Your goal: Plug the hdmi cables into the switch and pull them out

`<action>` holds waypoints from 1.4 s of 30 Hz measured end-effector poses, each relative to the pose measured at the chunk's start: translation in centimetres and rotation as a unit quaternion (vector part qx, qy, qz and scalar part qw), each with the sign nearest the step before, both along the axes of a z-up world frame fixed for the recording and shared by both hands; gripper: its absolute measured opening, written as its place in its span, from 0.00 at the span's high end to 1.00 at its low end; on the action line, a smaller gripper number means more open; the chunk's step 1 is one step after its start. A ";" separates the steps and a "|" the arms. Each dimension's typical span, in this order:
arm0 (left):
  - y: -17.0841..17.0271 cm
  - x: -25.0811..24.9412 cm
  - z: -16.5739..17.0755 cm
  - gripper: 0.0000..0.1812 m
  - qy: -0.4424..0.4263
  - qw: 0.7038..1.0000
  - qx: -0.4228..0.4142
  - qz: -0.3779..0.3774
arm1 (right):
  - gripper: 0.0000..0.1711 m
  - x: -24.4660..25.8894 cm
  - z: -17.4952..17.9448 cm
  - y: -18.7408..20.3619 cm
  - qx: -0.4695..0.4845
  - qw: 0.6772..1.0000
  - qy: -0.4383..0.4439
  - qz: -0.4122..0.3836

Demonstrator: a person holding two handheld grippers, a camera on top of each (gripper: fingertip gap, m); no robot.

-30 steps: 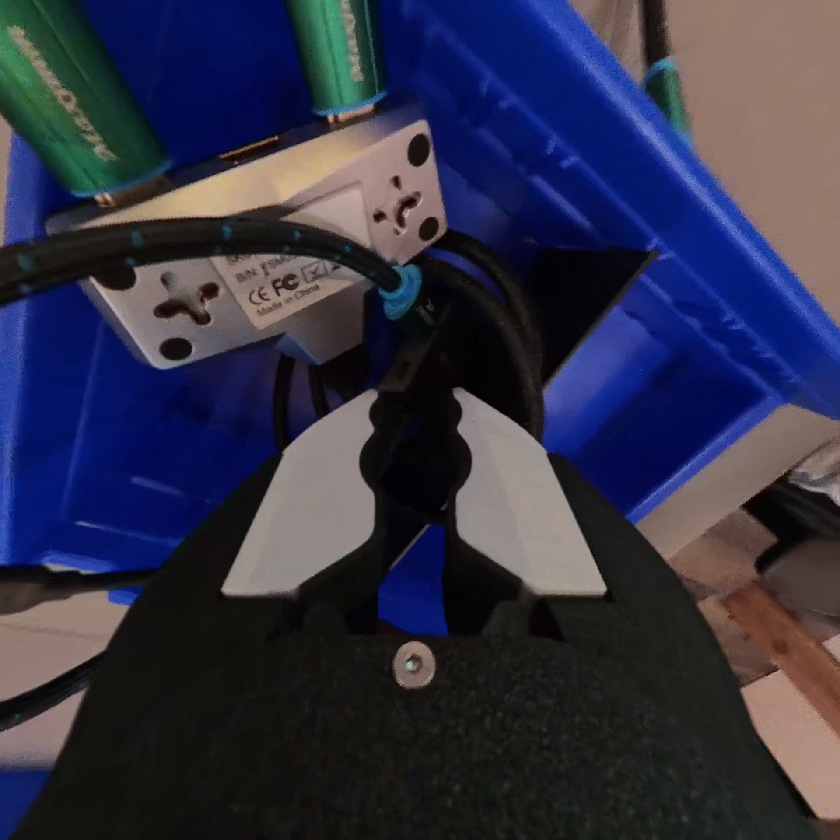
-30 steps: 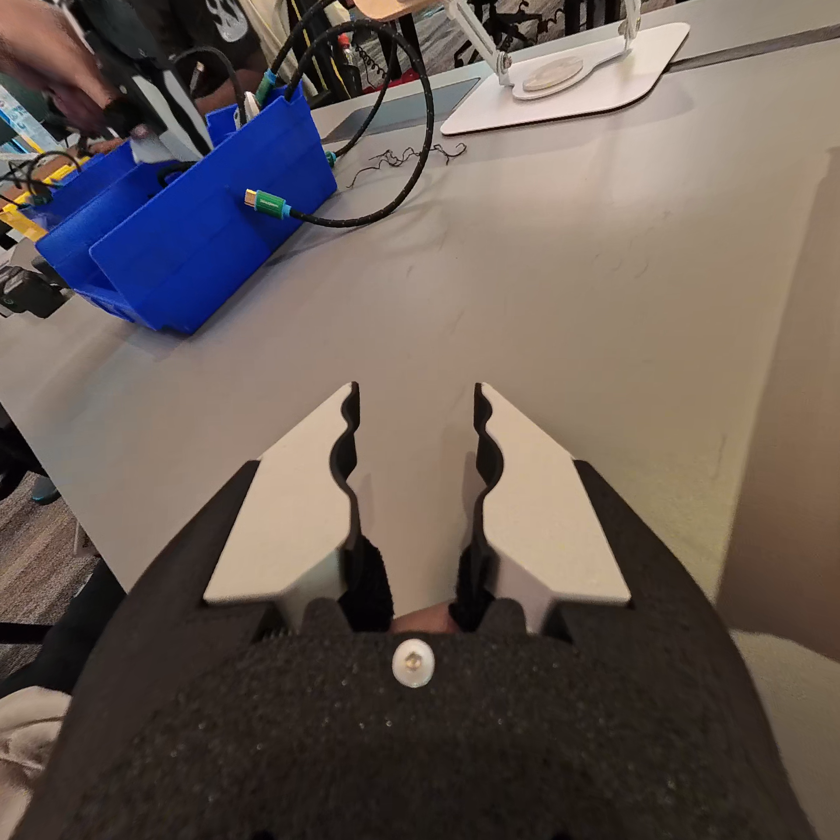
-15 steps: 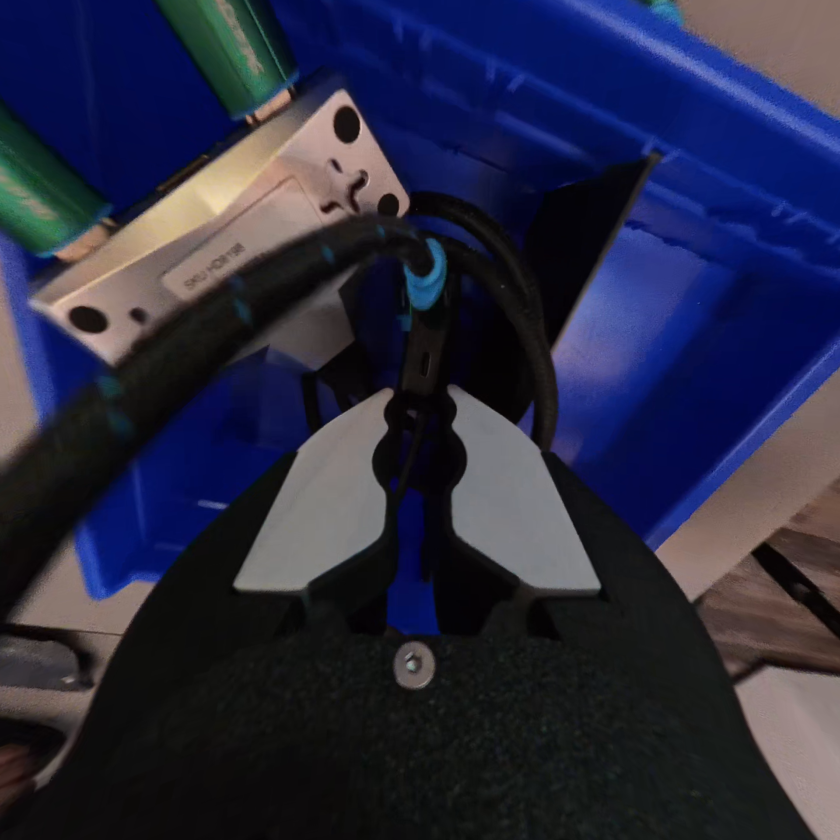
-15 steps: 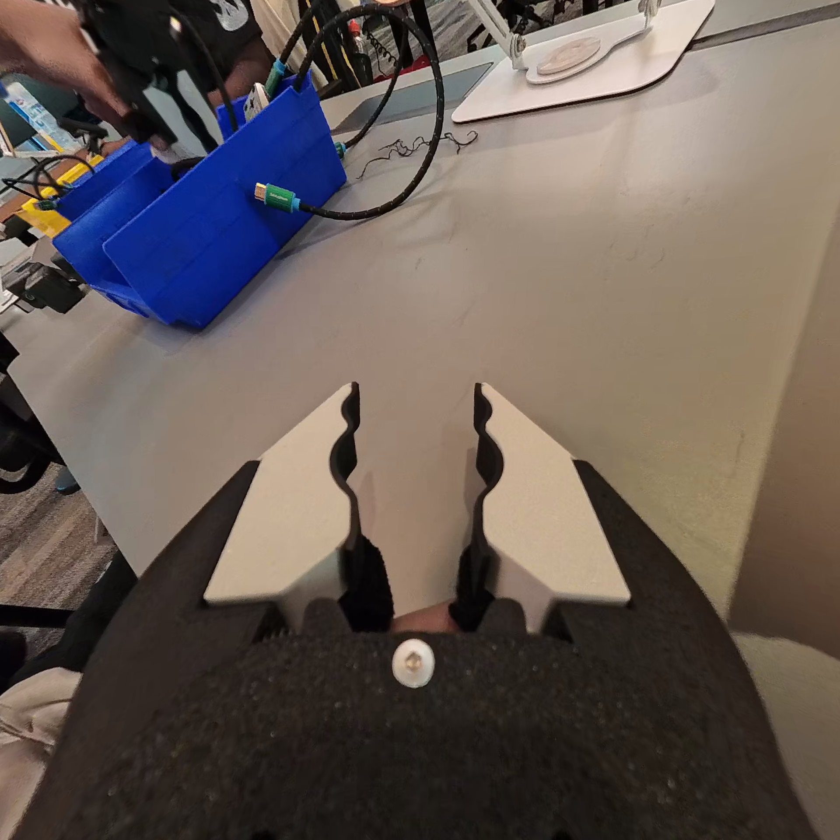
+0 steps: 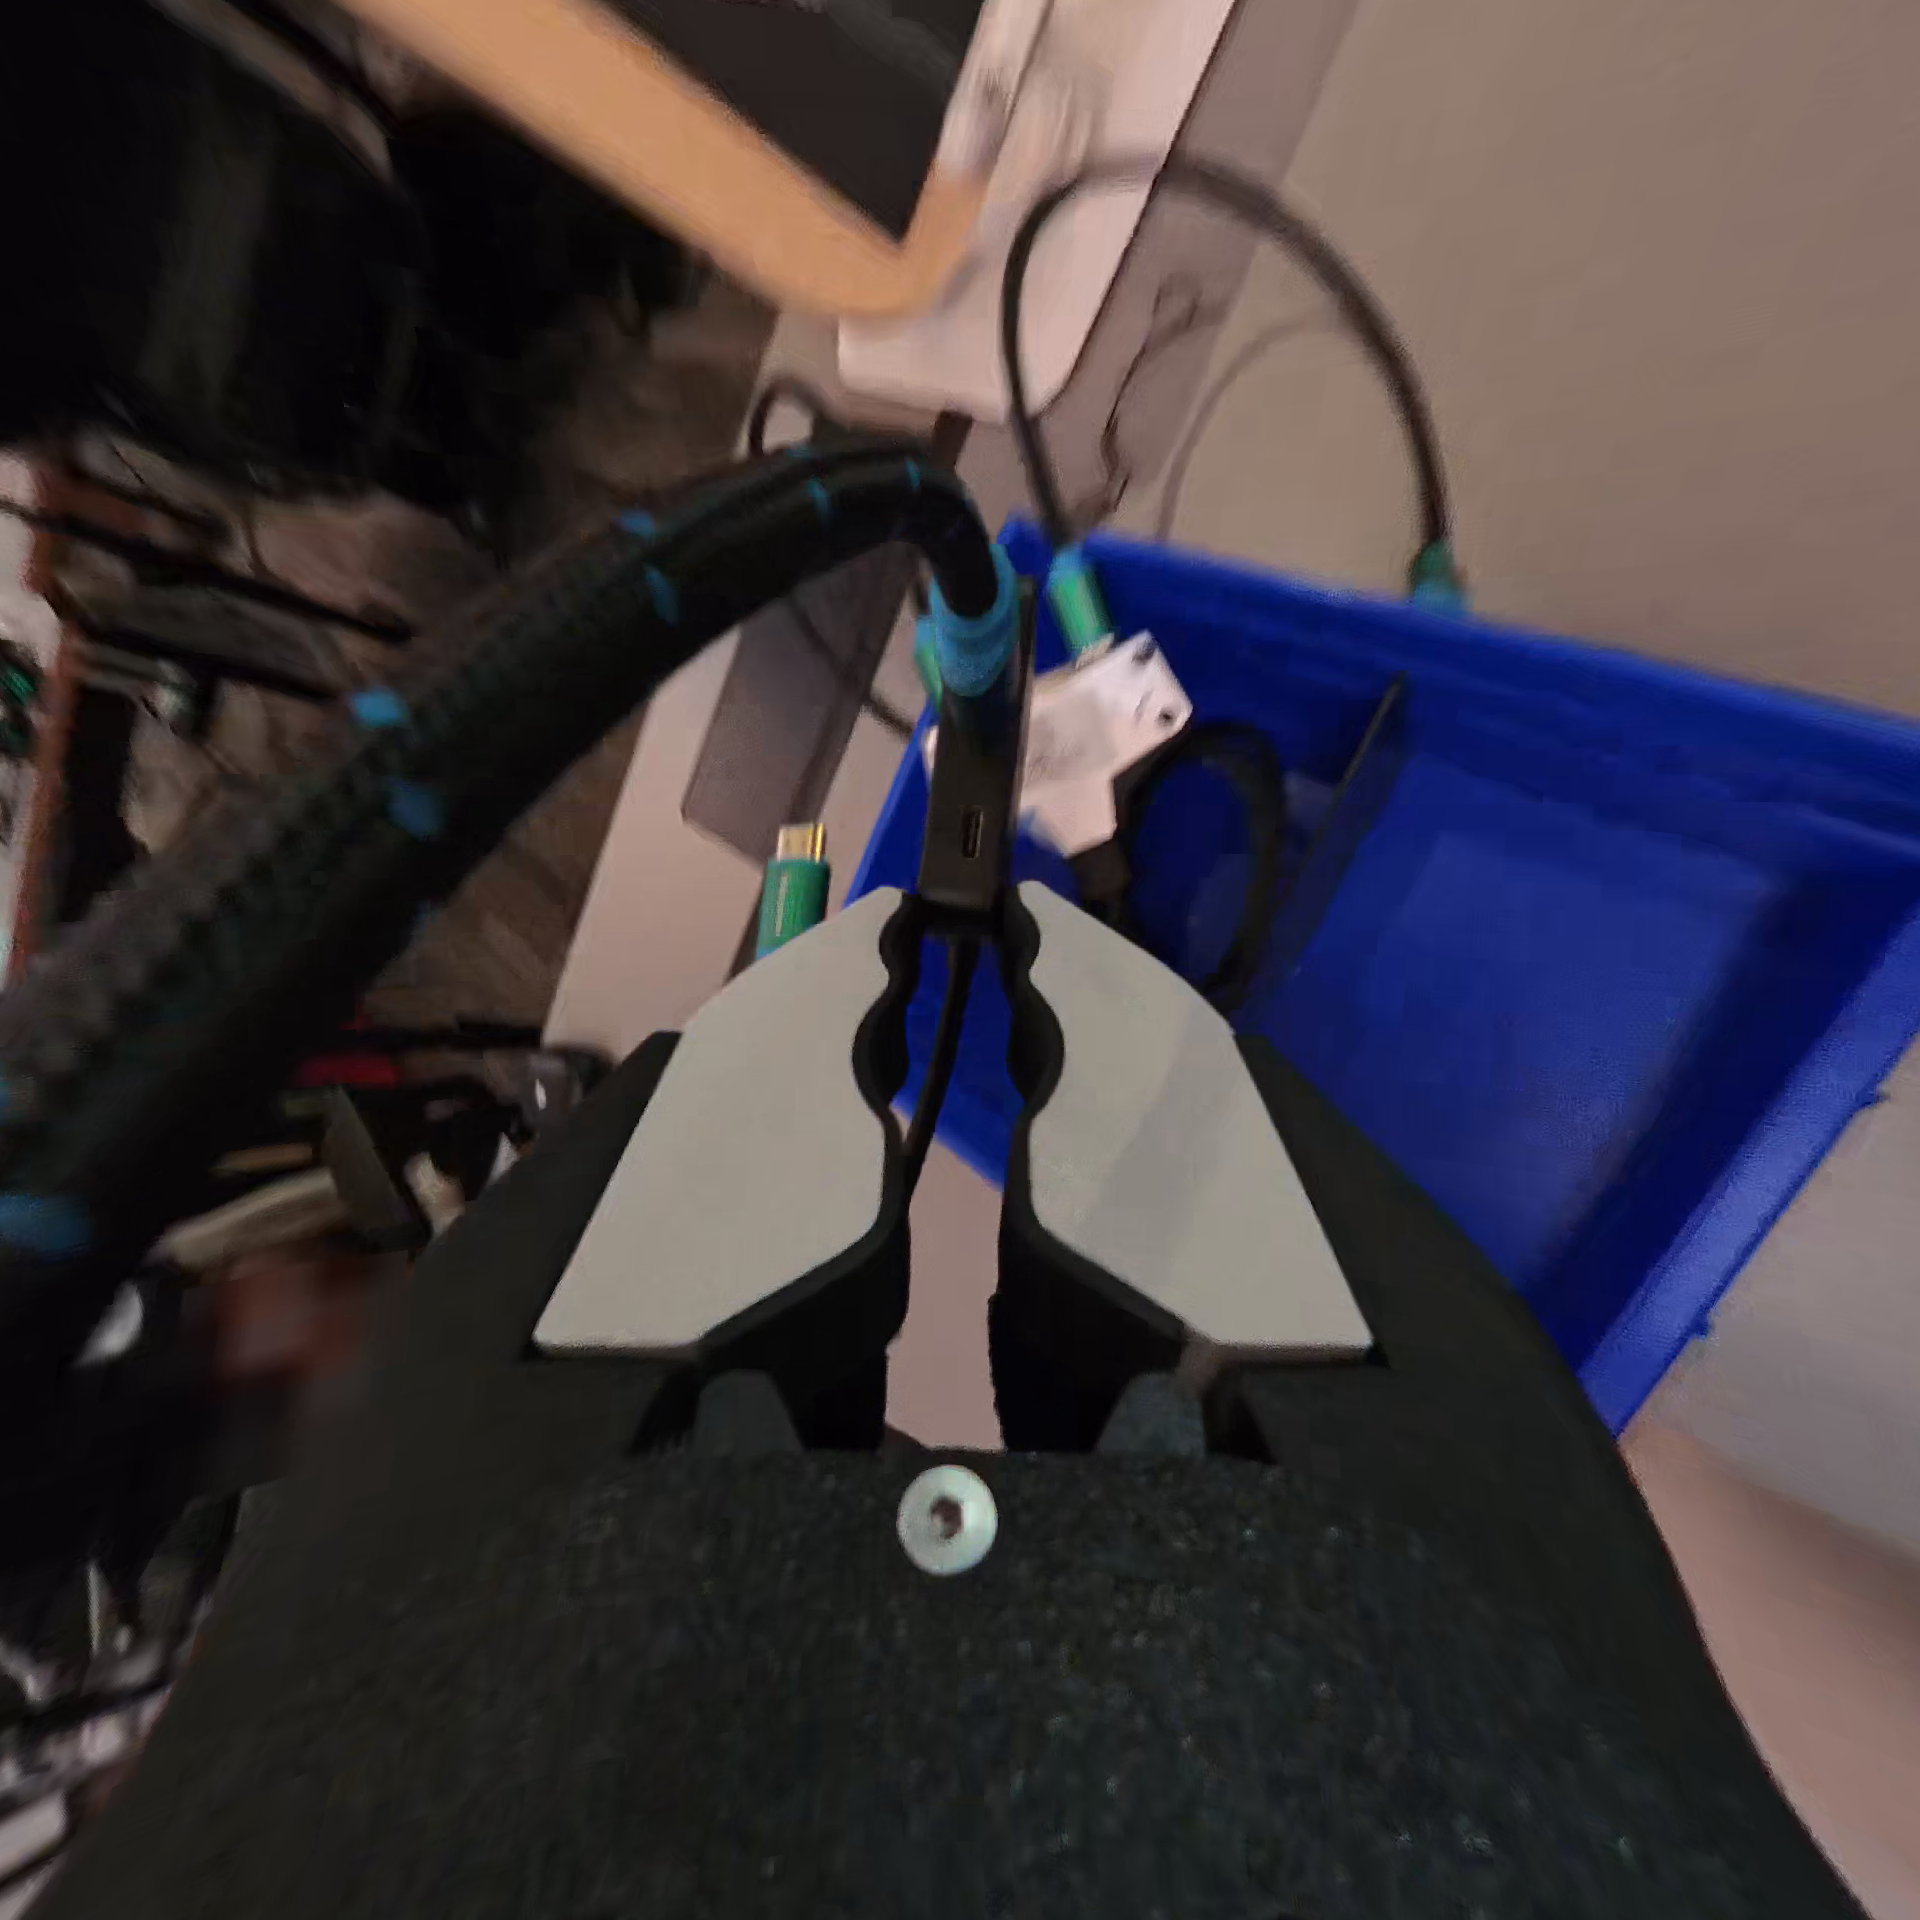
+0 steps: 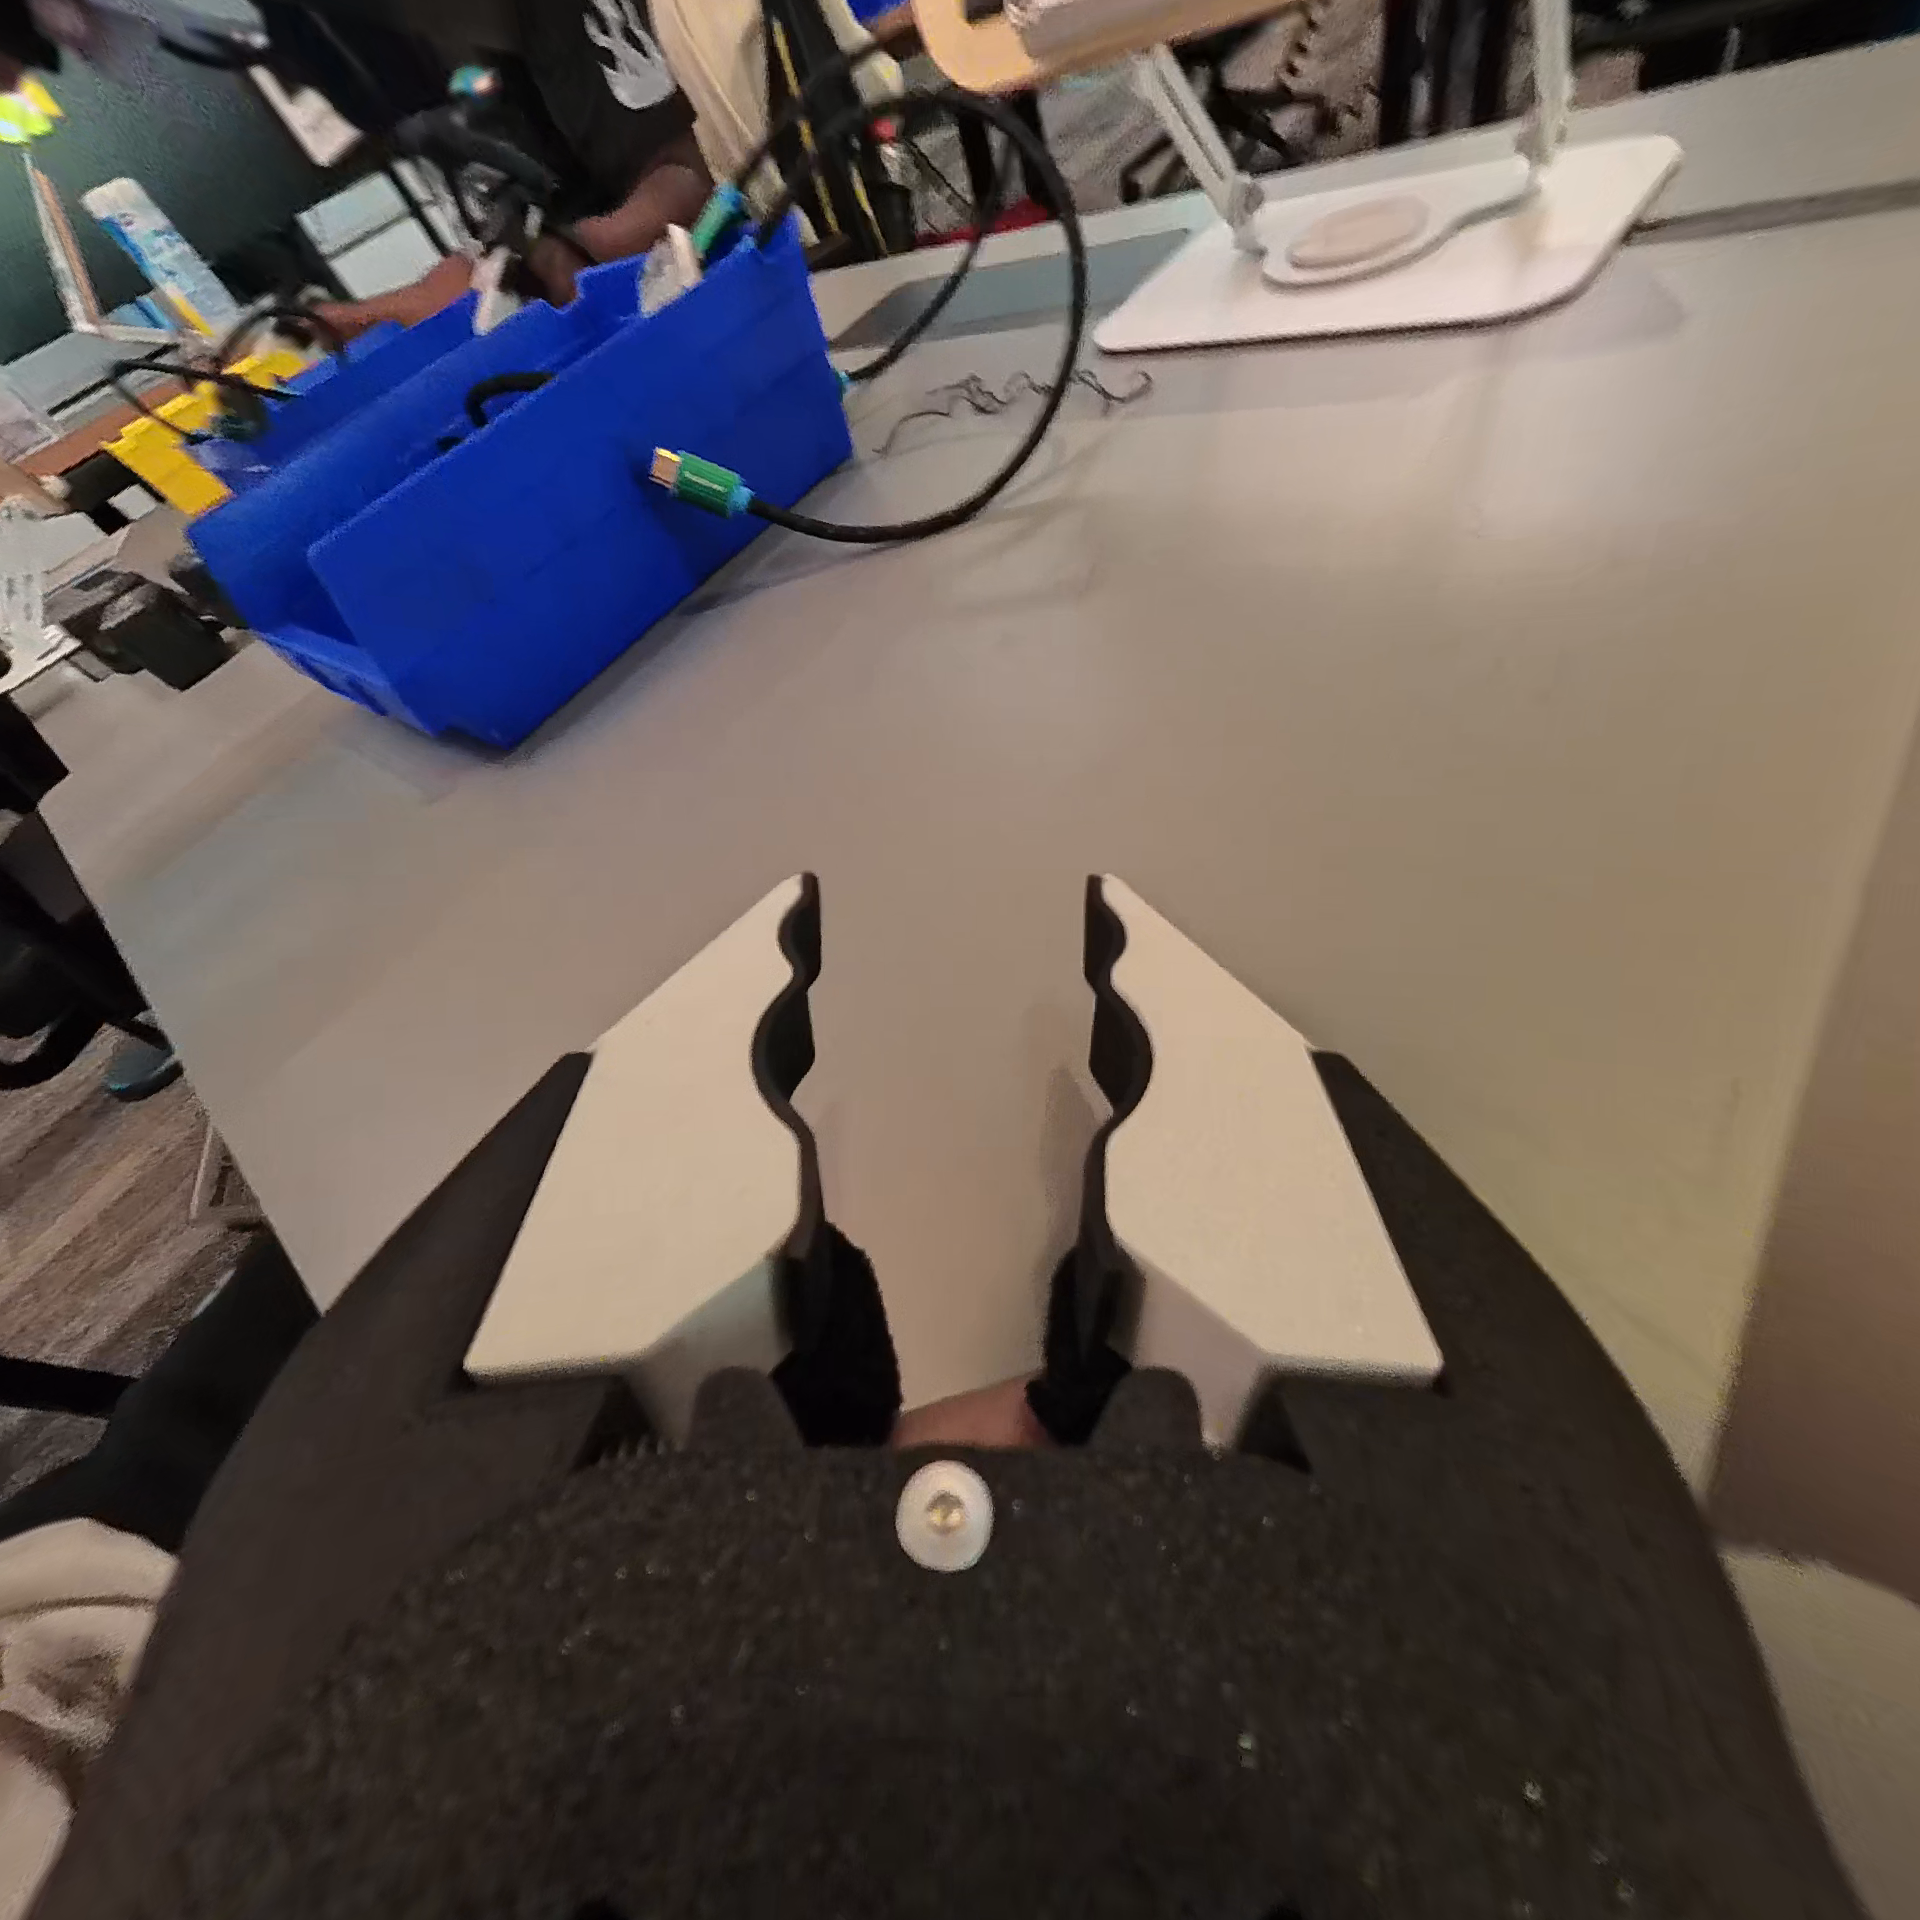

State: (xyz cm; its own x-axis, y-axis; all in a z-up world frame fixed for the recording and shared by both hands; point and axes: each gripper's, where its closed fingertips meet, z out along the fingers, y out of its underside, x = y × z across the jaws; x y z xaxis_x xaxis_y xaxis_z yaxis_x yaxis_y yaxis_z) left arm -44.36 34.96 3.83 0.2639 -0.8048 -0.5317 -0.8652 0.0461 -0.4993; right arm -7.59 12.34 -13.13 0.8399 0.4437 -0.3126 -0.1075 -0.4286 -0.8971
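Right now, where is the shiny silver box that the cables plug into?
In the left wrist view, the silver switch sits inside the blue bin, just beyond and right of the left gripper, with a green plug stuck in its top.

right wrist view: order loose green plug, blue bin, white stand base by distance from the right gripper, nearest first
From the right gripper, open over the table:
1. Blue bin, ahead left.
2. Loose green plug, against the bin's side; close call with the bin.
3. White stand base, far right.
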 end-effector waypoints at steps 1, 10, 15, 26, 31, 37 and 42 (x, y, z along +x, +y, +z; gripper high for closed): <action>-1.4 1.4 0.7 0.92 -0.018 0.999 0.015 -0.023 | 0.71 -0.7 0.6 0.0 0.014 1.000 0.003 0.017; -15.8 18.1 -2.2 0.92 0.005 0.957 0.138 -0.254 | 0.72 -9.8 9.8 0.8 0.230 0.940 -0.110 0.227; -20.7 23.5 -4.7 0.92 -0.012 0.940 0.144 -0.309 | 0.78 -10.3 12.1 1.7 0.302 0.907 -0.164 0.242; -20.1 26.0 -9.0 0.86 -0.268 0.958 -0.017 -0.103 | 0.93 -8.9 6.7 3.8 0.333 0.853 -0.365 0.170; -21.9 25.8 -11.3 0.79 -0.395 0.910 -0.125 -0.003 | 0.93 -9.0 3.5 4.8 0.377 0.793 -0.458 0.138; -22.0 25.7 -12.3 0.86 -0.393 0.911 -0.118 0.041 | 0.93 -11.2 3.4 3.8 0.423 0.768 -0.459 0.143; -21.6 25.4 -13.4 0.88 -0.370 0.920 -0.112 0.070 | 0.92 -11.2 2.4 4.3 0.403 0.765 -0.485 0.131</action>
